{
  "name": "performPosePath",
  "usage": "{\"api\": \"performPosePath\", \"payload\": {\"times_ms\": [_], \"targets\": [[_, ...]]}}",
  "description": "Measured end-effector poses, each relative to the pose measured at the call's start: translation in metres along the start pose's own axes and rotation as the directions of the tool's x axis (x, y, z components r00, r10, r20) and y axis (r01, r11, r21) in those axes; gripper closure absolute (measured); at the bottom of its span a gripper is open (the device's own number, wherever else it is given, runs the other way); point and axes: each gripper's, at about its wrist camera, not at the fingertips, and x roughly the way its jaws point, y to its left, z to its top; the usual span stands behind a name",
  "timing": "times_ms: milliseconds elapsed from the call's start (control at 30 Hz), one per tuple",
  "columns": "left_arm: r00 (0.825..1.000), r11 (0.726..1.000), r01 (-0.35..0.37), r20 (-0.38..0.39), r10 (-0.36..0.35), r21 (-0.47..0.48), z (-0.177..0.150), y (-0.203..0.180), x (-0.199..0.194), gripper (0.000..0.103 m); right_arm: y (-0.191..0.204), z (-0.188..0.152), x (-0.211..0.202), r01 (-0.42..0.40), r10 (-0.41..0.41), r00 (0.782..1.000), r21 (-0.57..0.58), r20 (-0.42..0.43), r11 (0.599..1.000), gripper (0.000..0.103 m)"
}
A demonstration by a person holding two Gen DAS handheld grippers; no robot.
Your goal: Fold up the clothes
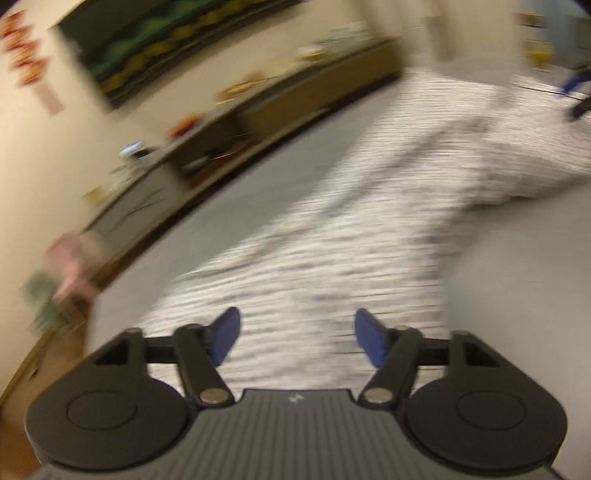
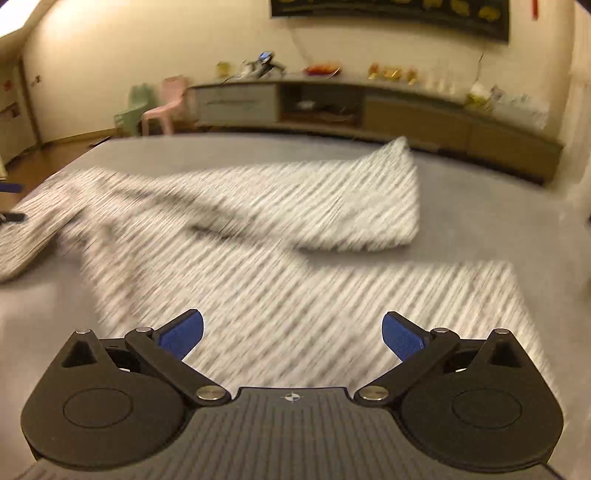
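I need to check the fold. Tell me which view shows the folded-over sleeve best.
The right wrist view: the folded-over sleeve lies whole across the striped garment, though blurred. The left wrist view shows the garment running away as a long smeared strip, and the fold there cannot be made out.

A home living room, by its furnishings: a long low media cabinet with drawers and open shelves lines a cream wall, cluttered with small items. Two plastic children's chairs stand beside it, a dark hanging above.
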Motion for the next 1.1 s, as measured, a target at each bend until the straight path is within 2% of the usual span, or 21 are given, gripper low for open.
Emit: {"api": "performPosePath", "payload": {"times_ms": [67, 100, 167, 200, 233, 267, 300, 333, 433, 467, 533, 600, 633, 700, 733, 767, 833, 867, 933, 967, 1100], "targets": [[0.999, 0.996, -0.018, -0.033, 0.021, 0.086, -0.004, -0.029, 0.011, 0.028, 0.008, -0.013, 0.012, -0.018, 0.017, 0.998, -0.012, -0.054, 1.0, 0.001], [0.998, 0.992, -0.033, -0.053, 0.04, 0.121, -0.006, -0.039, 0.018, 0.035, 0.012, -0.017, 0.016, -0.009, 0.006, 0.997, -0.038, -0.078, 0.999, 0.001], [0.995, 0.989, -0.065, -0.068, 0.075, 0.134, -0.007, -0.041, 0.026, 0.068, 0.021, -0.024, 0.019, -0.004, -0.004, 0.996, -0.086, -0.093, 0.996, 0.003], [0.993, 0.991, -0.068, -0.087, 0.078, 0.113, -0.007, -0.036, 0.028, 0.099, 0.023, -0.026, 0.018, -0.007, -0.002, 0.996, -0.104, -0.088, 0.995, 0.007], [0.993, 0.992, -0.083, -0.079, 0.09, 0.092, -0.008, -0.029, 0.024, 0.103, 0.022, -0.024, 0.013, -0.011, 0.003, 0.997, -0.097, -0.082, 0.995, 0.03], [0.992, 0.992, -0.102, -0.064, 0.107, 0.072, -0.009, -0.022, 0.018, 0.103, 0.02, -0.022, 0.008, 0.0, -0.006, 0.997, -0.087, -0.075, 0.996, 0.075], [0.992, 0.991, -0.122, -0.038, 0.124, 0.057, -0.01, -0.015, 0.004, 0.103, 0.019, -0.019, 0.004, 0.011, -0.016, 0.998, -0.077, -0.068, 0.997, 0.093], [0.99, 0.989, -0.141, -0.01, 0.141, 0.041, -0.011, -0.007, -0.012, 0.103, 0.013, -0.018, 0.002, 0.022, -0.026, 0.998, -0.063, -0.063, 0.998, 0.098], [0.982, 0.992, -0.123, 0.139, 0.127, -0.039, -0.033, 0.022, -0.091, 0.103, -0.007, -0.018, -0.009, 0.057, -0.058, 0.997, -0.03, -0.04, 0.998, 0.098], [0.978, 0.996, -0.081, 0.187, 0.088, -0.045, -0.048, 0.025, -0.115, 0.103, -0.015, -0.019, -0.014, 0.064, -0.064, 0.998, -0.011, -0.029, 0.998, 0.098], [0.983, 0.998, 0.063, 0.175, -0.058, -0.025, -0.079, 0.016, -0.135, 0.102, -0.03, -0.023, -0.021, 0.082, -0.081, 0.996, 0.011, -0.039, 0.997, 0.098], [0.985, 0.985, 0.16, 0.057, -0.164, 0.068, -0.109, -0.016, -0.129, 0.099, -0.041, -0.031, -0.018, 0.149, -0.148, 0.986, 0.002, -0.07, 0.989, 0.098], [0.984, 0.982, 0.172, 0.028, -0.174, 0.081, -0.115, -0.021, -0.126, 0.099, -0.046, -0.033, -0.016, 0.176, -0.175, 0.982, 0.01, -0.073, 0.984, 0.098], [0.984, 0.98, 0.177, -0.011, -0.177, 0.091, -0.121, -0.027, -0.121, 0.097, -0.055, -0.034, -0.014, 0.206, -0.202, 0.977, 0.055, -0.068, 0.977, 0.094], [0.984, 0.979, 0.18, -0.031, -0.177, 0.096, -0.124, -0.03, -0.119, 0.095, -0.058, -0.032, -0.017, 0.212, -0.208, 0.977, 0.086, -0.048, 0.974, 0.083], [0.984, 0.982, 0.178, -0.003, -0.178, 0.06, -0.122, -0.021, -0.122, 0.093, -0.061, -0.029, -0.019, 0.216, -0.215, 0.976, 0.117, -0.027, 0.969, 0.06], [0.982, 0.984, 0.176, 0.079, -0.173, -0.036, -0.113, 0.005, -0.13, 0.083, -0.065, -0.024, -0.028, 0.206, -0.215, 0.976, 0.179, 0.031, 0.962, 0.031], [0.979, 0.981, 0.175, 0.117, -0.165, -0.085, -0.11, 0.017, -0.133, 0.079, -0.067, -0.022, -0.031, 0.198, -0.214, 0.975, 0.205, 0.057, 0.958, 0.026], [0.981, 0.975, 0.156, 0.139, -0.135, -0.157, -0.105, 0.033, -0.13, 0.06, -0.072, -0.019, -0.023, 0.2, -0.218, 0.974, 0.229, 0.057, 0.953, 0.026], [0.986, 0.975, 0.136, 0.119, -0.116, -0.177, -0.1, 0.039, -0.123, 0.061, -0.074, -0.017, -0.019, 0.202, -0.221, 0.974, 0.239, 0.055, 0.95, 0.026], [0.996, 0.973, 0.024, -0.078, -0.043, -0.231, -0.098, 0.053, -0.076, 0.063, -0.075, -0.019, 0.007, 0.247, -0.25, 0.968, 0.179, -0.01, 0.952, 0.027]]}}
